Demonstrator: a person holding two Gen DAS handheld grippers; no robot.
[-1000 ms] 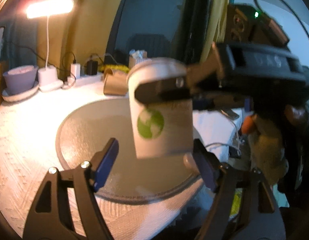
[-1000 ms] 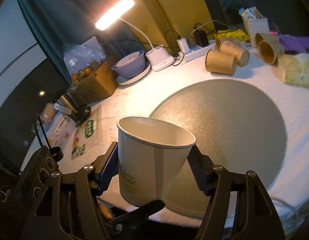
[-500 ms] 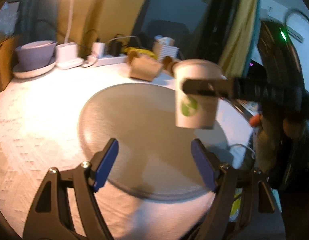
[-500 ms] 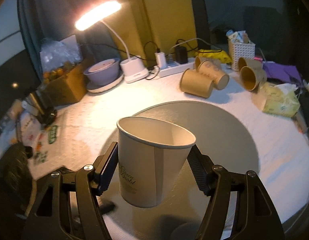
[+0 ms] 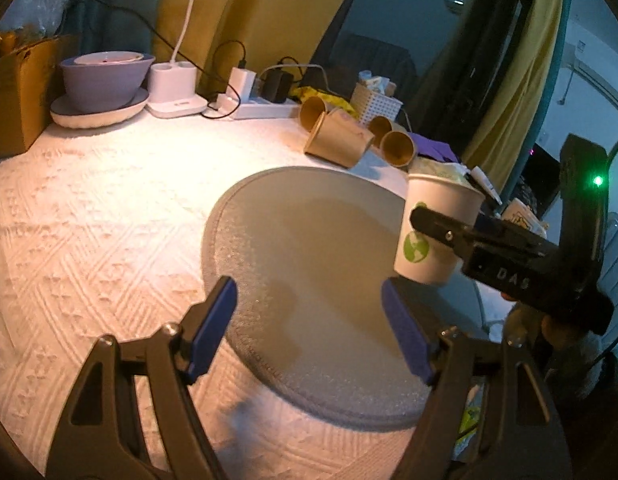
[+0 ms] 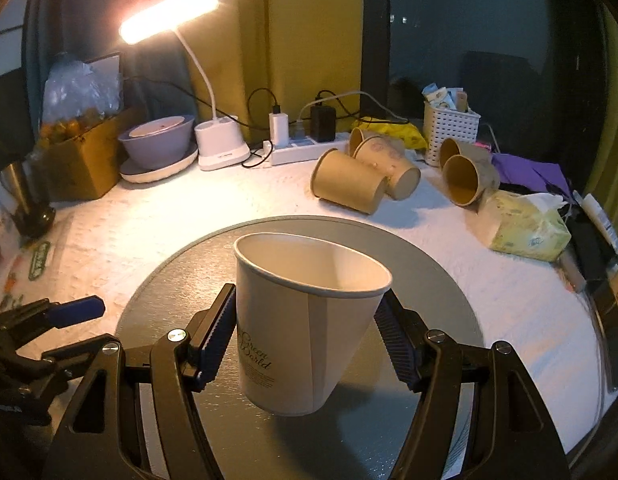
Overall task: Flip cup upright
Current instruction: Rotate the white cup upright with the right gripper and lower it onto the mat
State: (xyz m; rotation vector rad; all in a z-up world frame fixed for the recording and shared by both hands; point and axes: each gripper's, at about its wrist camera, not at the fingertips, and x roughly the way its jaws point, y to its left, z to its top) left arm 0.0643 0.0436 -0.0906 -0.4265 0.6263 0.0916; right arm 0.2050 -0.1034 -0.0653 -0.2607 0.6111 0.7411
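Note:
My right gripper (image 6: 305,344) is shut on a white paper cup (image 6: 305,320) with green print. It holds the cup mouth up, slightly tilted, just above the round grey mat (image 6: 441,280). In the left wrist view the same cup (image 5: 433,232) hangs at the mat's (image 5: 293,240) right edge, clamped by the right gripper's black fingers (image 5: 449,228). My left gripper (image 5: 309,328) is open and empty, low over the mat's near left part. One of its blue pads (image 6: 75,310) shows at the left of the right wrist view.
Several brown paper cups (image 6: 349,184) lie on their sides behind the mat. A lit desk lamp (image 6: 221,148), a purple bowl (image 6: 157,144), a power strip (image 6: 301,150), a white basket (image 6: 449,128), a tissue pack (image 6: 525,224) and a cardboard box (image 6: 81,156) line the table's back.
The left gripper has pulled back and left, away from the cup. The right gripper has carried the cup over the mat and lowered it, still upright.

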